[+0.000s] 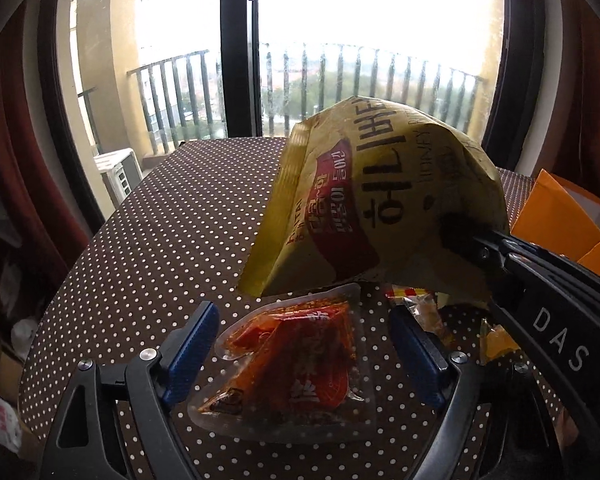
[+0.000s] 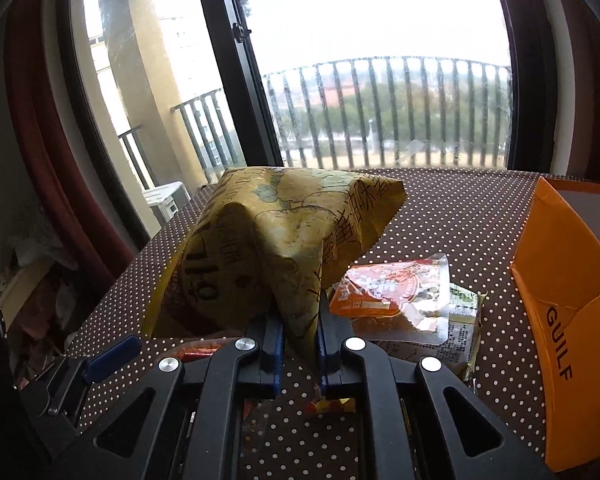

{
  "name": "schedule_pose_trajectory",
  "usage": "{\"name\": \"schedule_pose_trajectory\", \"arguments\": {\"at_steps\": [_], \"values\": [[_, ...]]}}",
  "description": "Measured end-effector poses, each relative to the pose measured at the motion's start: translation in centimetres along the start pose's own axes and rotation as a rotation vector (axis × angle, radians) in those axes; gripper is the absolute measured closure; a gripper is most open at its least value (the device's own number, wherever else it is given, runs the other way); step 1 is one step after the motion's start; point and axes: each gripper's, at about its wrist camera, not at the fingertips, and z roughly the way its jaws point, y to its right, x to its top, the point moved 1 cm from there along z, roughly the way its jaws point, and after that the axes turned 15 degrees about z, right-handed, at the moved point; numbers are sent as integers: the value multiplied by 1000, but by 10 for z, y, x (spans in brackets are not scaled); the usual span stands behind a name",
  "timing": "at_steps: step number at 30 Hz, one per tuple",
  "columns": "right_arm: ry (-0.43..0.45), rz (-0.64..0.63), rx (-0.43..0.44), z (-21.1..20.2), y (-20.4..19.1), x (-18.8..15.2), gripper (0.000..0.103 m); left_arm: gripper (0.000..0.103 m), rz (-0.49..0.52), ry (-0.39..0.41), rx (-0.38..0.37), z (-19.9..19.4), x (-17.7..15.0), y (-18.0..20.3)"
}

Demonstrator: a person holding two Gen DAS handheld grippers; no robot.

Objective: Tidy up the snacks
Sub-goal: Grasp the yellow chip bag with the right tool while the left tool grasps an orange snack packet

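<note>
orange box open at the table's right edge, inside hidden, right gripper pinching the yellow chip bag off the table, left gripper spread wide around a red snack packet

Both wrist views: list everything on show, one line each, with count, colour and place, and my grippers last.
Crinkled yellow chip bag: one, yellow with a red panel, lifted above the table.
Clear pouch of red-orange snack: one, flat between the left fingers.
Second clear red-orange pouch: one, right of the bag.
Small wrapped snacks: at least two, orange-yellow, under the bag.
Orange cardboard box: one, right edge.
Brown polka-dot tablecloth: one.
Left gripper: open around the pouch.
Right gripper: shut on the bag.
</note>
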Motion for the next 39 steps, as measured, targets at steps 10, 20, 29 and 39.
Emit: {"name": "schedule_pose_trajectory", "arguments": {"at_steps": [10,20,29,39], "values": [[-12,56,-60,13,4,4,89,16,51,-48,24,31,-7,0],[-12,58,-83,18,-1,6,89,41,24,-122,-60,60,-11,-2],[-31,59,-80,17,1,2,88,52,-18,-136,-102,53,-15,2],[2,22,-50,-2,0,2,89,55,-59,-66,-73,14,-17,20]]}}
